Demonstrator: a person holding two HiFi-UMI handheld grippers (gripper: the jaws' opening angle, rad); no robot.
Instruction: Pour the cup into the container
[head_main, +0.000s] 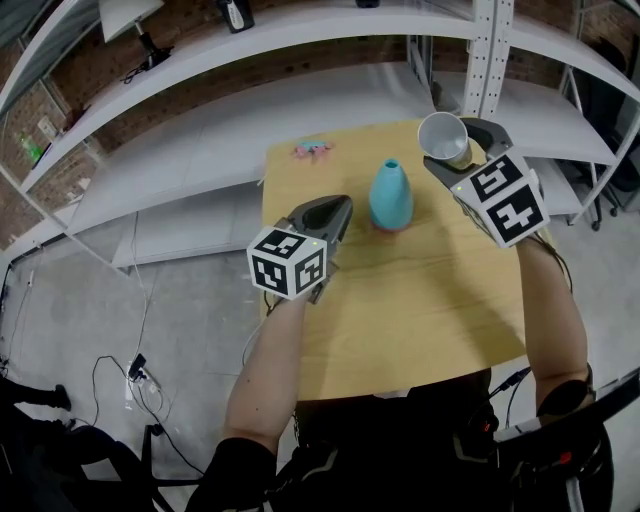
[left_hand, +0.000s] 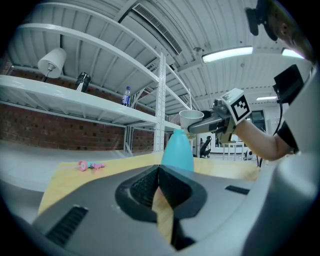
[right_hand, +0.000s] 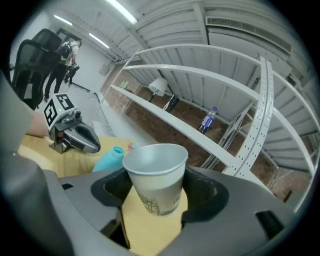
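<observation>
A white paper cup (head_main: 443, 137) (right_hand: 155, 178) (left_hand: 191, 120) is held in my right gripper (head_main: 462, 150) (right_hand: 155, 197), whose jaws are shut on its sides. The cup is tilted, its mouth toward the teal bottle-shaped container (head_main: 391, 196) (left_hand: 177, 150) (right_hand: 111, 157), which stands upright near the table's far middle. The cup hangs to the right of the container's neck and slightly above it. My left gripper (head_main: 330, 228) (left_hand: 159, 186) is shut with nothing in it, just left of the container and apart from it.
The wooden table (head_main: 400, 300) stands before white metal shelving (head_main: 300, 40). A small pink and teal object (head_main: 312, 149) (left_hand: 90, 166) lies at the table's far left corner. Cables lie on the floor (head_main: 140, 380) to the left.
</observation>
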